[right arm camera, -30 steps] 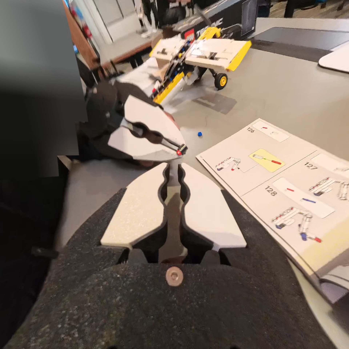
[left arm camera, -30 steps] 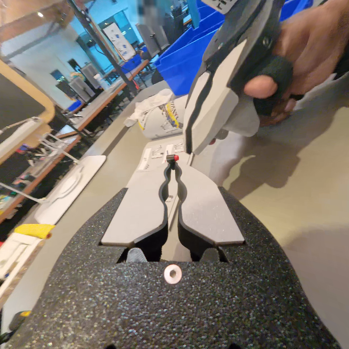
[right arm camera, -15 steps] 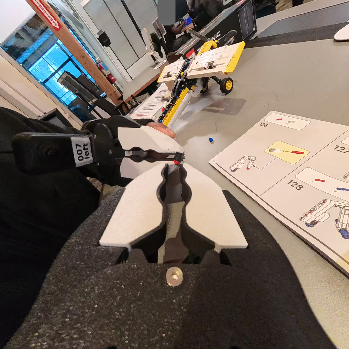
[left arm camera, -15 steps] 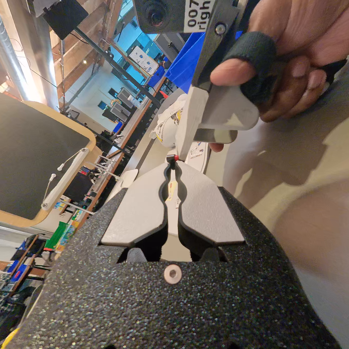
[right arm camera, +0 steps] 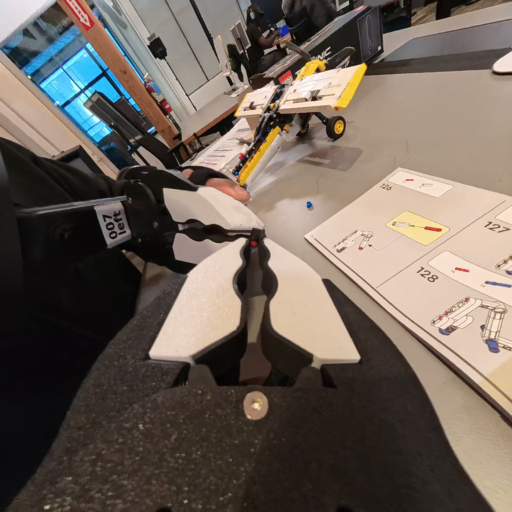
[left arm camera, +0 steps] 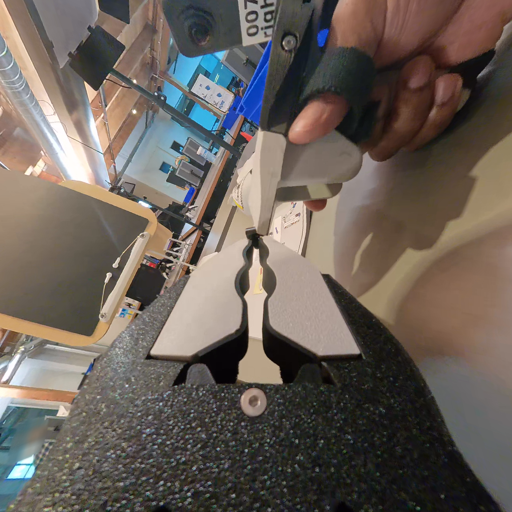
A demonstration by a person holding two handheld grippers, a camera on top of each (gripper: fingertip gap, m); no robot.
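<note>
Where the two sets of fingertips meet tip to tip, a tiny two-part toy-brick piece sits between them, clear of the grey table [right arm camera: 415, 124]. The left gripper [left arm camera: 254, 242] is nearly shut, its jaws pinching a small black connector [left arm camera: 251, 232] at their very ends. The right gripper [right arm camera: 253, 245] comes in across it, jaws drawn in just as narrow on a red pin [right arm camera: 252, 243] that pokes out of the connector; only a sliver of red shows between its pads.

Judging by its look, the piece is hard, smooth plastic, almost weightless, and rigid enough to bear a firm squeeze. The trouble lies in its smallness and slick surface: a grip on the rounded pin could let it twist or pop out sideways. The surest hold seems to be square across the connector's body with one gripper and across the pin's shaft with the other, at the extreme tips, as both sit now.

A hand [left arm camera: 401, 69] with a black finger strap works the right gripper. To the right of the right gripper's fingers an open instruction booklet [right arm camera: 415, 249] lies flat. Ahead of them, a loose blue stud [right arm camera: 309, 204] rests on the table, and farther off stands a white and yellow brick-built aeroplane [right arm camera: 299, 102] in front of a black box [right arm camera: 346, 47].
</note>
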